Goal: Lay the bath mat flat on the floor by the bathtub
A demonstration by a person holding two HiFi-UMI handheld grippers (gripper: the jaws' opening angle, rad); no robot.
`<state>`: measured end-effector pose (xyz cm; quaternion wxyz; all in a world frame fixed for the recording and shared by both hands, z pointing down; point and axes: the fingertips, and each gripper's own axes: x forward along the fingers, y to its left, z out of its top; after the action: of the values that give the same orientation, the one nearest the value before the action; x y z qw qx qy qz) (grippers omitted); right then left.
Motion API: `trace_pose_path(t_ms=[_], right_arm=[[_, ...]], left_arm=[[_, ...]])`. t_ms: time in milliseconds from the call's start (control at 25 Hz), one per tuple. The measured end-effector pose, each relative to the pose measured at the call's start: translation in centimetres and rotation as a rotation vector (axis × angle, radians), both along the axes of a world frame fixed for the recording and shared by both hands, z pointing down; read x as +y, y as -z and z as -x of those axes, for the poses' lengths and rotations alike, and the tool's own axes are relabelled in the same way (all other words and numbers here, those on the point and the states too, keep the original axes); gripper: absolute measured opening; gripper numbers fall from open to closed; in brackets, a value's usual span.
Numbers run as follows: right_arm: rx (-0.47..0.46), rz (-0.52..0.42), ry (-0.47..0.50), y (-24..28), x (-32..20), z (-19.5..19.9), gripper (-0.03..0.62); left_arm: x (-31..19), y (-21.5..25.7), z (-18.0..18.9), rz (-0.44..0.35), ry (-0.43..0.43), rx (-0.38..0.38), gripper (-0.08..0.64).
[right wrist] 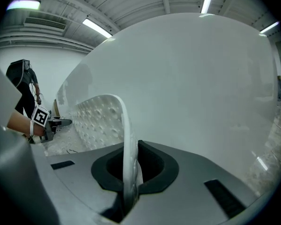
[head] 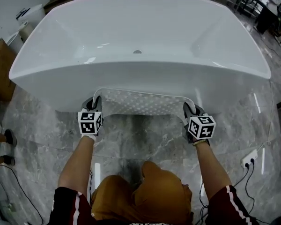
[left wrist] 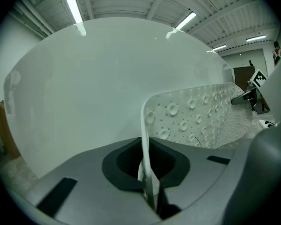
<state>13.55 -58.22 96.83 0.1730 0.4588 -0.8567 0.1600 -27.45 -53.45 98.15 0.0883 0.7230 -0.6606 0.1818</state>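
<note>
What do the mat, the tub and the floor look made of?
The mat: soft whitish rubber or plastic, likely; dimpled with suction cups, curling at its ends.
The tub: glossy white, acrylic or enamel, can't tell; sharp light reflections.
The floor: polished grey stone or marble-look tile; veining, sheen.

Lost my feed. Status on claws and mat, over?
Both shut on bath mat ends: left claw, right claw. Mat held stretched beside bathtub wall, not yet flat. No obstacle on floor below.

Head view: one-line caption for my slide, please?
Left gripper and right gripper, both shut on the mat's ends, hold it spread beside the tub.
</note>
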Motion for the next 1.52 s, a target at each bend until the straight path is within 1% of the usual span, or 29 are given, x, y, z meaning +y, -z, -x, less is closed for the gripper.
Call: trace_pose_path(t_ms=[120,240,320,440,560,760,960,1320,1400,1520], right_arm=[[0.003,0.0,0.004,-1.0,-0.1,0.1,0.032],[0.014,-0.002,0.014,-1.9,-0.1,0.1,0.032],[0.027,0.005,0.023,-2.6,0.1,0.0,0.032],[0.041,0.02,0.035,-3.5,0.7,-0.2,0.032],[0.06,0.037,0.043,-4.2,1.6,-0.2,0.032],[0.074,0.057,0.068,-4.8,3.5,0.1,0.032],[0.1,0.084,0.077,-5.1,5.5,0.1,0.032],[0.167,0.12,0.083,-5.9,11.3,-0.4,0.032],[0.186,0.136,0.095,-6.4,12.9,-0.5,0.034],[0.212,0.164,0.121,-7.2,15.2,-0.3,0.034]], left_arm=[[-0.3,-0.9,0.1,0.004,-0.005,0.003,0.028],[-0.4,-2.0,0.1,0.015,-0.03,-0.011,0.028],[-0.3,-2.7,0.0,0.018,-0.051,-0.019,0.028],[0.1,-3.1,-0.1,0.01,-0.071,-0.013,0.028],[0.7,-3.6,-0.2,0.018,-0.085,-0.011,0.028],[3.5,-4.7,0.0,0.05,-0.11,0.007,0.028],[6.8,-5.6,-0.2,0.09,-0.164,0.01,0.028],[13.4,-7.7,-1.0,0.154,-0.213,0.029,0.027],[14.9,-8.7,-1.2,0.181,-0.232,0.021,0.026],[16.5,-10.1,-1.0,0.229,-0.258,-0.014,0.028]])
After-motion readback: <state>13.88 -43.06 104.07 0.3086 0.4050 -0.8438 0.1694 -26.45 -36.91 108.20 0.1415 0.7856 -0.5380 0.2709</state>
